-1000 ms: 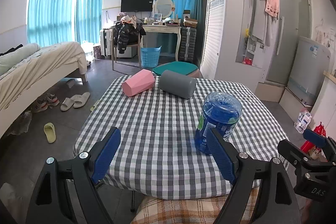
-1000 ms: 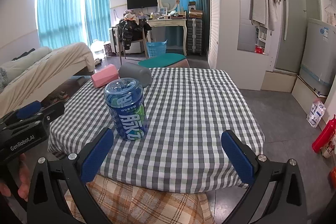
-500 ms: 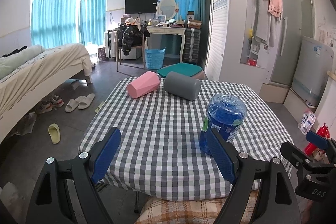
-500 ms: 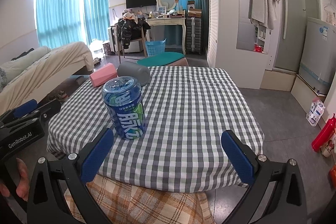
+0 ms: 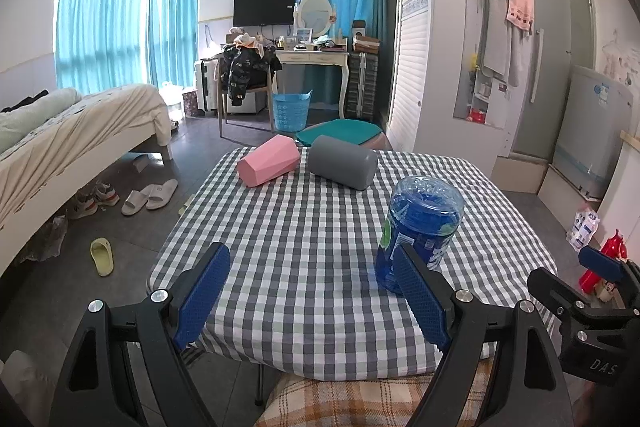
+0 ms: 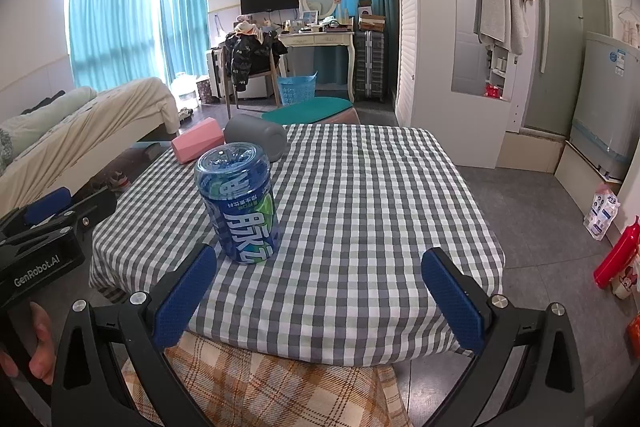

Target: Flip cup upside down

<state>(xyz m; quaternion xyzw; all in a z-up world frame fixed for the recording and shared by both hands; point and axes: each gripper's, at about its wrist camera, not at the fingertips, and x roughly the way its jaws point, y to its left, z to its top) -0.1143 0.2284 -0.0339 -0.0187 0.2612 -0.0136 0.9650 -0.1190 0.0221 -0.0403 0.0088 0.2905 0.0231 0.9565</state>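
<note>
Both grippers, left (image 5: 312, 295) and right (image 6: 320, 291), hold jaws wide apart, empty. The blue cup (image 6: 239, 203) stands inverted on the desk (image 6: 360, 187), nearer than the grey cup (image 6: 256, 139). A careless approach could topple it.

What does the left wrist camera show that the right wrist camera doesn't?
Only the left wrist view shows the slippers on the floor and the right gripper from the side. Only the right wrist view shows the blue cup's label text and the person's left hand. Both show the blue cup, standing upside down, plus the pink cup and grey cup lying on the checked table.
</note>
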